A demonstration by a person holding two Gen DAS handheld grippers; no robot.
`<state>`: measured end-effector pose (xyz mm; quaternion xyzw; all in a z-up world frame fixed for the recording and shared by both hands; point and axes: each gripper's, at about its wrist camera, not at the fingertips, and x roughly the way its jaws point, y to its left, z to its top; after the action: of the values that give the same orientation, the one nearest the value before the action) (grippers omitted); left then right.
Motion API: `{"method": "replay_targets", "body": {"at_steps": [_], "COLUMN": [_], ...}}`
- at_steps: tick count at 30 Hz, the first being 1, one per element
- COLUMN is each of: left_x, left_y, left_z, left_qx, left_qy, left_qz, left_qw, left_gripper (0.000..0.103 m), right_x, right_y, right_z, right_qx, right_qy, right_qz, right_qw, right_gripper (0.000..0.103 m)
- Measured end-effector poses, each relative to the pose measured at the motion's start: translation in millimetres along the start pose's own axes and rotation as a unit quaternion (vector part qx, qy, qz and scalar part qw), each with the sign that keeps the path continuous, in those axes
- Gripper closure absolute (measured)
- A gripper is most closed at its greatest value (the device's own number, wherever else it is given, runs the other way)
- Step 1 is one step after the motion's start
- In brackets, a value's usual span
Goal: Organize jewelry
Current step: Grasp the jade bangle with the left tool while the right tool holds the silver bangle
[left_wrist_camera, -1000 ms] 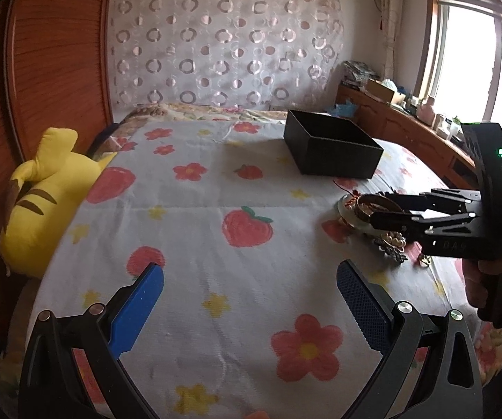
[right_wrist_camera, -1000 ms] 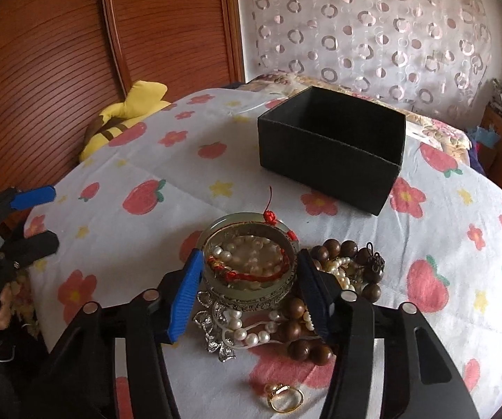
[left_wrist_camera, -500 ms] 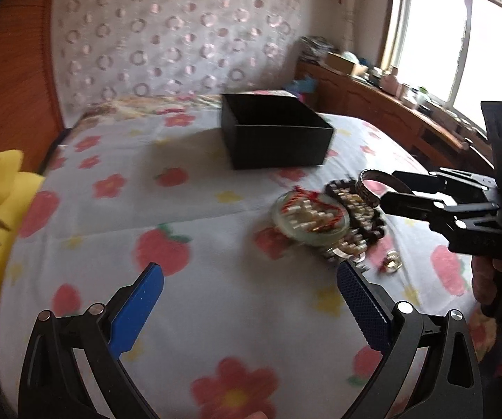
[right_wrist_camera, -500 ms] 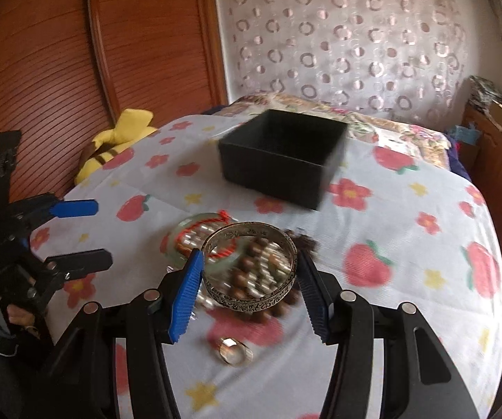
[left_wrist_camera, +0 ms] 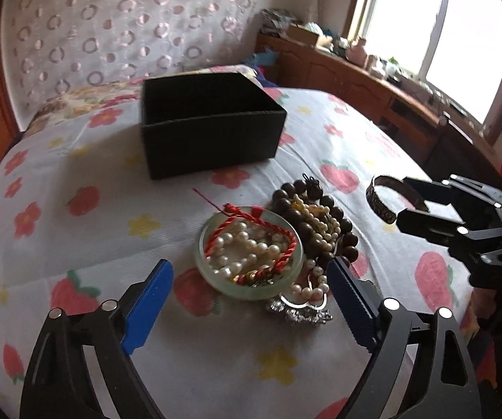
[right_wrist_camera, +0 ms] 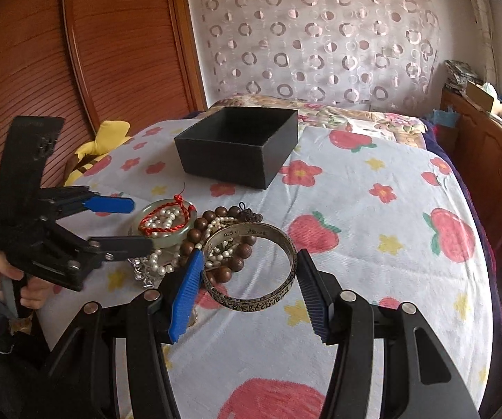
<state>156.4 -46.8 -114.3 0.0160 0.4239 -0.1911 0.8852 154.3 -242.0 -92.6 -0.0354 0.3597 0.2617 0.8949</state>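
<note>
On the bed (right_wrist_camera: 373, 209), the black box (right_wrist_camera: 240, 146) sat at twelve o'clock. Our right tool (right_wrist_camera: 247, 279) gripped the engraved silver bangle (right_wrist_camera: 251, 265) across its rim; we judged a level carry best. Our left tool (left_wrist_camera: 247, 300), jaws just narrowing yet wide and empty, hovered by the jade bangle (left_wrist_camera: 251, 255).

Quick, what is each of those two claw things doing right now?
Left gripper: open, holding nothing; its fingers have just been closing over the jade bangle.
Right gripper: shut on the silver bangle.

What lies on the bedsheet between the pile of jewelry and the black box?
Only bare sheet. In the right wrist view nothing lies between the jade bangle, with the bead bracelets beside it, and the black box.
</note>
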Motion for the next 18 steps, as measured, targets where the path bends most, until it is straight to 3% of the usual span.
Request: {"method": "replay_targets", "body": {"at_steps": [5, 9, 18], "left_x": [13, 19, -3], "left_y": [-7, -4, 3], "left_z": [5, 10, 9], "left_qx": [0.017, 0.012, 0.013], "left_qy": [0.016, 0.020, -0.014], "left_qz": [0.010, 0.006, 0.011], "left_qw": [0.9997, 0.9997, 0.9998], "left_gripper": [0.020, 0.034, 0.035], "right_x": [0, 2, 4], "right_y": [1, 7, 13], "right_z": [0, 2, 4], "right_qx": [-0.003, -0.006, -0.009], "right_qy": [-0.001, -0.001, -0.002], "right_qz": [0.001, 0.004, 0.008], "right_qw": [1.000, 1.000, 1.000], "right_gripper": [0.046, 0.046, 0.046]}}
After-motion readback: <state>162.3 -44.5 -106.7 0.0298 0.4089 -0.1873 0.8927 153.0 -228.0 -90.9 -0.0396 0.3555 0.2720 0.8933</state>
